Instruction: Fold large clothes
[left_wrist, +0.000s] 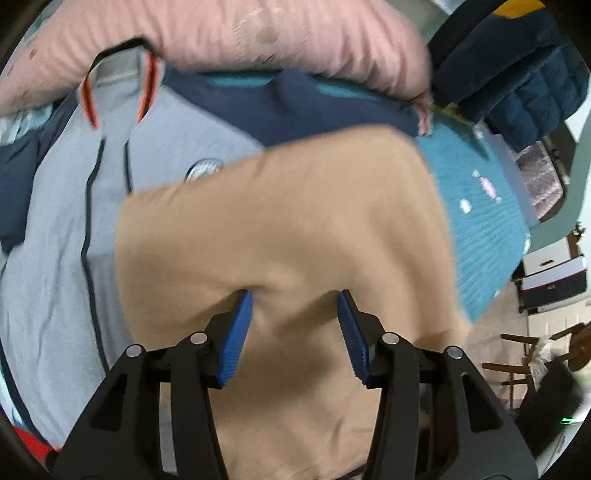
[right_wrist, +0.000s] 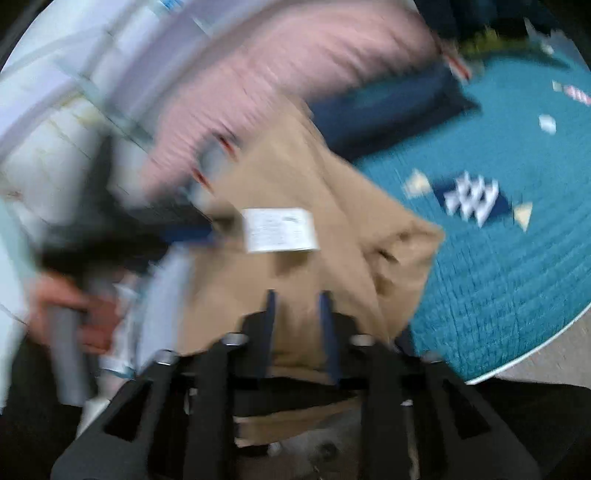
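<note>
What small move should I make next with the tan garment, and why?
Probably close the left gripper on the tan garment. Its blue fingers stand apart with cloth bunched between them, so nothing is pinched yet. The right gripper also straddles the cloth near the white label, though blur hides its grip.

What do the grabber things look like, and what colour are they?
Both look alike. The left gripper has black plastic linkage arms with triangle-shaped cutouts and round silver pins at the joints. Its fingers are long, flat, bright blue pads with fine ridges. The right gripper has the same black frame, silver pins and blue pads, though its view is blurred. No cables or markings show.
</note>
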